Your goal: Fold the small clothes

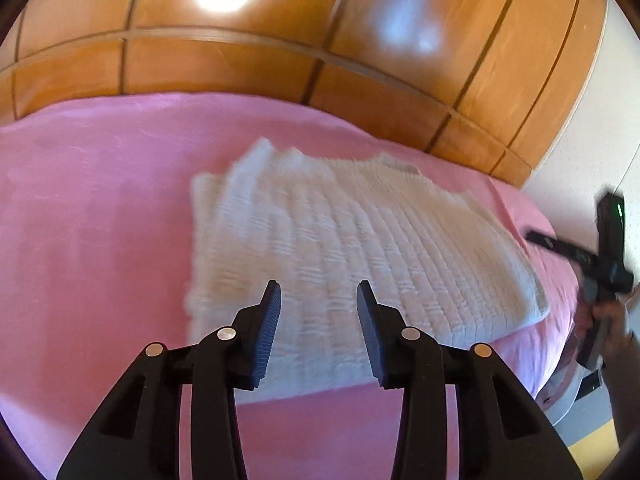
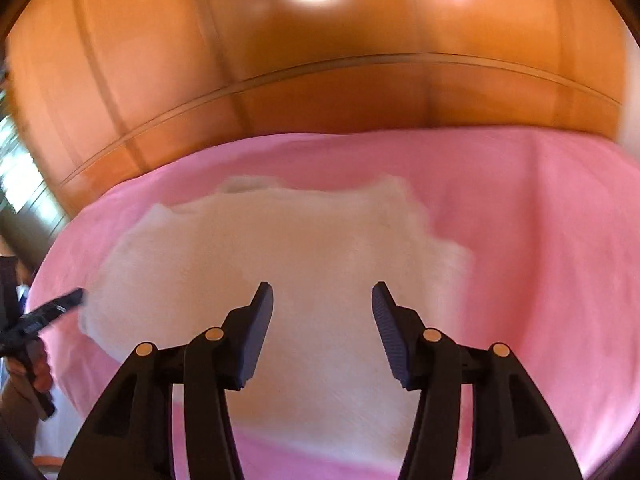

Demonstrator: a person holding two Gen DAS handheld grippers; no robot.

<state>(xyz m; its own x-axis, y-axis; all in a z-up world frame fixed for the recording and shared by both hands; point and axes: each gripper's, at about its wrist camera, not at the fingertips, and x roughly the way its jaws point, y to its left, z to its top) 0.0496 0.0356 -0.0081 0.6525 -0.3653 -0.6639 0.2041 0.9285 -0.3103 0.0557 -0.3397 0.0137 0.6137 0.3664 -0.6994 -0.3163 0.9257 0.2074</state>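
I see a white ribbed knit sweater (image 1: pixel 340 248) lying flat on the pink bedspread (image 1: pixel 88 208), with the wooden wardrobe panels (image 1: pixel 280 40) behind the bed. My left gripper (image 1: pixel 319 328) is above the sweater's near edge, its fingers (image 1: pixel 266 340) spread apart with nothing between them. From the right wrist camera the sweater (image 2: pixel 280 264) is blurred. My right gripper (image 2: pixel 322 330) hangs over its near part, fingers (image 2: pixel 390 336) likewise apart and empty. In the left view the right gripper shows at the far right, off the sweater's side edge. I cannot tell whether either gripper touches the fabric.
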